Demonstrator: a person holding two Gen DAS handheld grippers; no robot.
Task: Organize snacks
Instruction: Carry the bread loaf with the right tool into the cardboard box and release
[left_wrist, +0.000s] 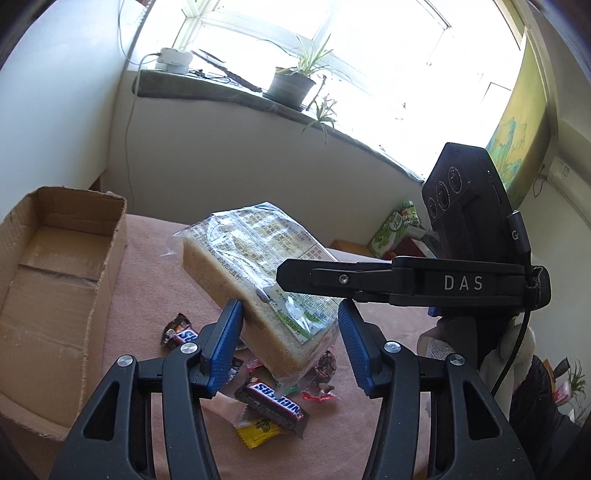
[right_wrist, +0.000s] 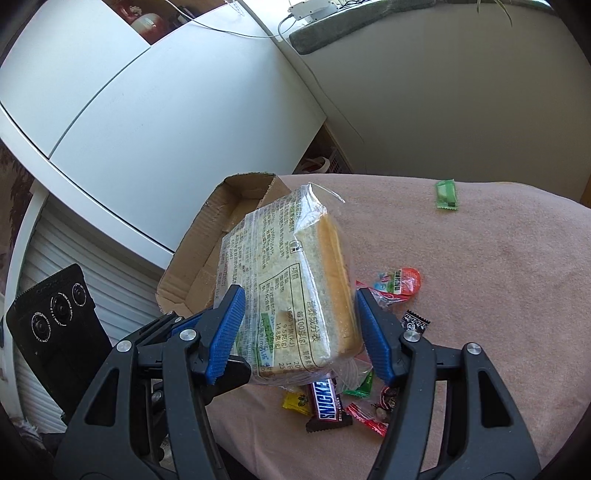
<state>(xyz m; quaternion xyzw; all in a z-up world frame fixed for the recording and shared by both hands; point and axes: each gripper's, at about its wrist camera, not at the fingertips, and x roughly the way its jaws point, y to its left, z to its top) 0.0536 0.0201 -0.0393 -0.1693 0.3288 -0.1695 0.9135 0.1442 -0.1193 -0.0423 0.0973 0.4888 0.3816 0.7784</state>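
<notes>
Left gripper: clamped on the clear-wrapped rectangular bread loaf.
Right gripper: grasps the same loaf, lifted above the scattered candy wrappers.
Brown cardboard box: beyond the loaf, empty.
Risk: slippery plastic wrap; uneven pulling could tear it or drop the loaf.

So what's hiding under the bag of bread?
Under the lifted bread package lie a Snickers bar, a yellow candy and red-wrapped sweets on the pink cloth. Anything directly beneath the bag is covered.

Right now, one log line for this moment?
held: bread pack | by: left gripper + right gripper | lifted over: snacks | box: empty
</notes>
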